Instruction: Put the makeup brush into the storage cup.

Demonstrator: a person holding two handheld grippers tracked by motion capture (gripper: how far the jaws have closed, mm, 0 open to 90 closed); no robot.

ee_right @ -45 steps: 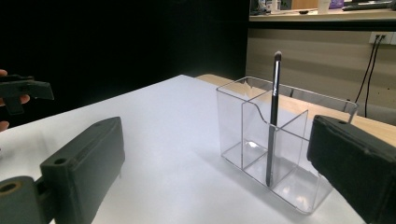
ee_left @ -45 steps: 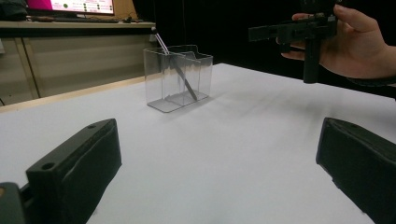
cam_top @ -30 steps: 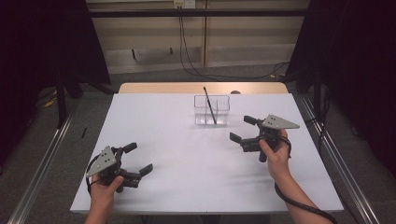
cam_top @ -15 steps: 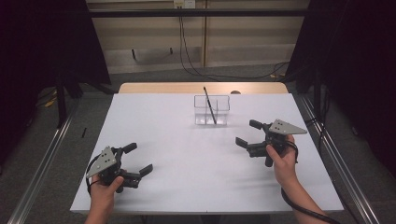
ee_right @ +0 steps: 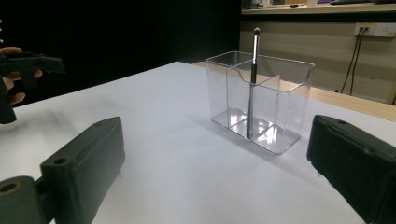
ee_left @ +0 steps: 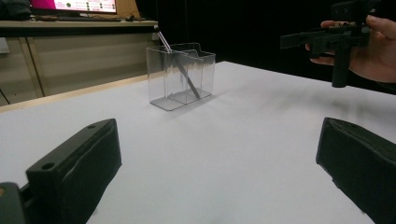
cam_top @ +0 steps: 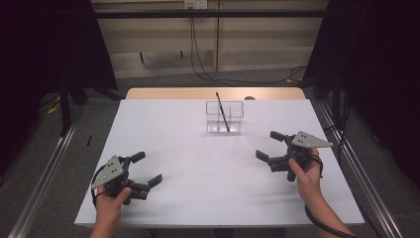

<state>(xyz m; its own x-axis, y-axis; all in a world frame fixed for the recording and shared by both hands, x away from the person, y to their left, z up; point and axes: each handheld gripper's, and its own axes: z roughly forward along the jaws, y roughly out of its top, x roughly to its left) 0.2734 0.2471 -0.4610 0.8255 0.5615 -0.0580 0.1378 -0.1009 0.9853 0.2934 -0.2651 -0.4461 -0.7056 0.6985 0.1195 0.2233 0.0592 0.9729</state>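
A clear two-compartment plastic holder [cam_top: 225, 118] stands at the table's far middle. A thin dark brush [cam_top: 222, 111] leans inside it, close to the divider. My left gripper [cam_top: 147, 168] rests open at the near left, held by a hand, with nothing between its jaws. My right gripper [cam_top: 267, 145] is open too, held at the right, short of the holder and empty. In the left gripper view, the holder [ee_left: 181, 74] and brush [ee_left: 180, 70] lie ahead of my open left gripper [ee_left: 217, 172]. The right gripper view shows the holder [ee_right: 259, 100] and brush [ee_right: 252, 79] close ahead.
The white table [cam_top: 198, 193] has a wooden strip [cam_top: 213, 93] along its far edge. Metal rails [cam_top: 44, 178] run along both sides on the floor. Cables [cam_top: 208, 59] hang at the back wall. The other hand's gripper [ee_left: 336, 35] appears at the upper right of the left gripper view.
My right gripper has drifted to the right and a little nearer, away from the holder, still open. The left gripper has stayed put.
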